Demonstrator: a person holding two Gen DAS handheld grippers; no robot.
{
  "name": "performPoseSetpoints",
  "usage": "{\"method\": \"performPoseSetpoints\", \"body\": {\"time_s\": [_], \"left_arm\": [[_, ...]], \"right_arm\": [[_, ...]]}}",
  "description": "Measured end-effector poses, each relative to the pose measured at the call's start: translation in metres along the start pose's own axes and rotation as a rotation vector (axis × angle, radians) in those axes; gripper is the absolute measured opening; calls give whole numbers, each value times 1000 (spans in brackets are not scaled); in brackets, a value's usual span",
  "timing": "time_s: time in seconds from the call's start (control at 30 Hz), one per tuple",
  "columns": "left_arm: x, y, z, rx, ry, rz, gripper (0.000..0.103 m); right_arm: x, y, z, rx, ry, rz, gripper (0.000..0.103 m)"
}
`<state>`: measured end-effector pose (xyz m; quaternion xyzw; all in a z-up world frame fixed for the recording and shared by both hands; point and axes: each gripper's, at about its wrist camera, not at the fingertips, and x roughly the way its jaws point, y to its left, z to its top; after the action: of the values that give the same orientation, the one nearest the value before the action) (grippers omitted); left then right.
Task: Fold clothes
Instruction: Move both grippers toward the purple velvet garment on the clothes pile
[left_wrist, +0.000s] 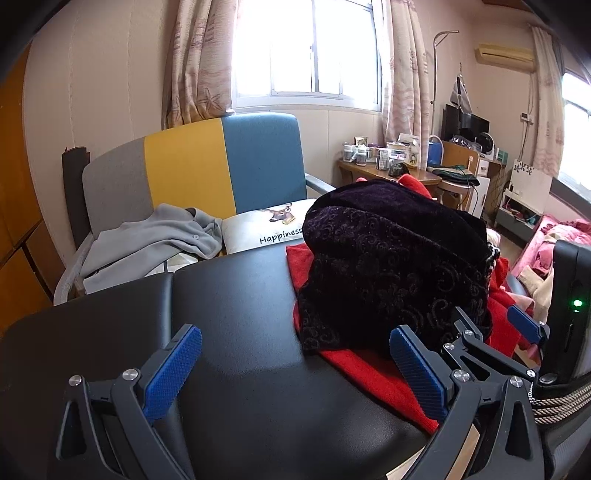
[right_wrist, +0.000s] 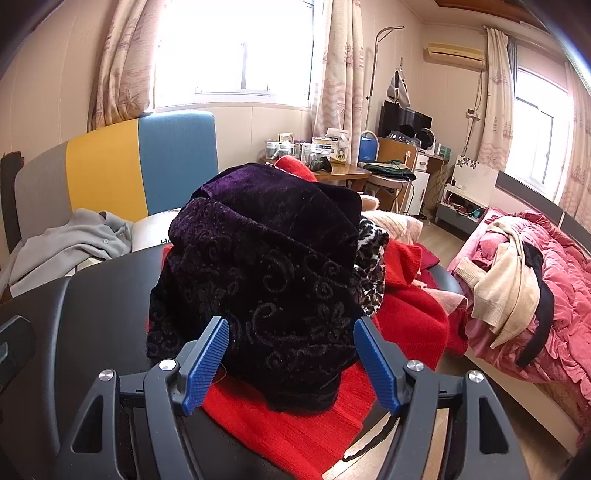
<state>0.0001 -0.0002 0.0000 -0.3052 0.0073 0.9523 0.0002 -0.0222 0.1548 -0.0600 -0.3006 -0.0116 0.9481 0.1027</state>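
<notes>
Over on the left a grey garment (left_wrist: 147, 240) is slumping on the tri-colour sofa (left_wrist: 192, 166), and the left gripper (left_wrist: 295, 369) is hovering wide open over bare black table (left_wrist: 240, 314). Right of that, the dark purple velvet garment (right_wrist: 266, 280) is sitting heaped on a red sweater (right_wrist: 288, 424), with the right gripper (right_wrist: 291, 365) gaping open just in front of it, gripping nothing

The velvet garment (right_wrist: 266, 280) is dark purple, almost black, with a pattern of swirls and flowers. The knit cloth (right_wrist: 291, 428) under it is bright red. A leopard-print piece (right_wrist: 371, 266) is black and white. The worktop (left_wrist: 236, 332) is black. The sofa back (left_wrist: 184, 173) has grey, yellow and blue panels. The gripper pads (right_wrist: 205, 365) are blue. The bed cover (right_wrist: 554, 295) is pink.
</notes>
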Motion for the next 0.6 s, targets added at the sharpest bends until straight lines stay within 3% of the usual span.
{"method": "performPoseSetpoints", "body": {"time_s": [0.1, 0.27, 0.37, 0.47, 0.6], "left_arm": [[0, 4, -3, -1, 3, -10, 103], [9, 6, -21, 59, 19, 41, 103], [17, 19, -30, 49, 45, 41, 103], [30, 32, -45, 42, 82, 54, 103], [54, 52, -77, 35, 157, 43, 103]], "right_arm": [[1, 1, -5, -3, 6, 15, 72], [-2, 1, -14, -5, -6, 47, 72], [-3, -4, -23, -20, -40, 187, 76], [15, -8, -36, -7, 102, 312, 70], [11, -24, -48, 30, 92, 375, 70]]}}
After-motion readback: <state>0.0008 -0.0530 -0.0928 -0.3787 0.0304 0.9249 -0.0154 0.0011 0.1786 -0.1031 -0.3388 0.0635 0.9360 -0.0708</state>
